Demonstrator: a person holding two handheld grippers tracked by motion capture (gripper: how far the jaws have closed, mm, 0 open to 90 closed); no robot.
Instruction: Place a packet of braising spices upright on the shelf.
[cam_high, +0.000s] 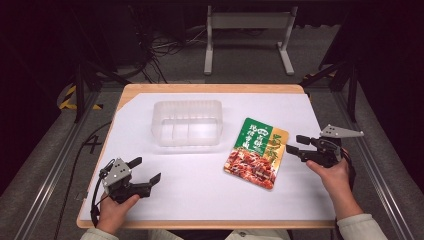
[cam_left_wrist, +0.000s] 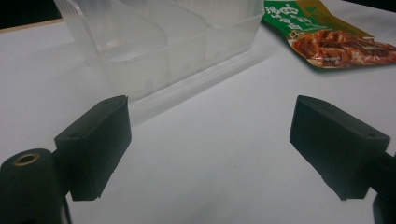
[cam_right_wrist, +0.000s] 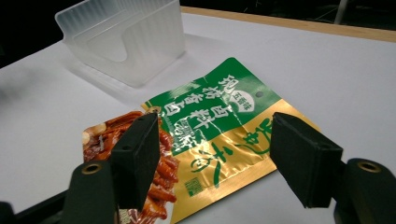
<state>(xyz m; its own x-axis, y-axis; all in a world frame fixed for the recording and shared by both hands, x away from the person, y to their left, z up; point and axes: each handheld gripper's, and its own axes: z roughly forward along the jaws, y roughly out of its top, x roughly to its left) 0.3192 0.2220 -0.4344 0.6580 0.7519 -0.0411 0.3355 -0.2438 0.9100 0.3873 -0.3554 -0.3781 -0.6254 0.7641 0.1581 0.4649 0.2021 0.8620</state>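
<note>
A flat food packet (cam_high: 257, 152), green and gold with a picture of red food, lies on the white table right of centre. My right gripper (cam_high: 296, 144) stands open at the packet's right edge, and the packet (cam_right_wrist: 205, 140) lies under and between its jaws. A clear plastic bin (cam_high: 187, 122) with inner dividers sits behind the middle of the table. My left gripper (cam_high: 147, 170) is open near the front left, empty, pointing toward the bin (cam_left_wrist: 163, 42) and the packet (cam_left_wrist: 327, 32).
The white sheet covers a wooden table (cam_high: 210, 88) whose edge shows at the back. A metal stand (cam_high: 247, 35) and cables lie on the floor beyond it. Dark rails run along both sides.
</note>
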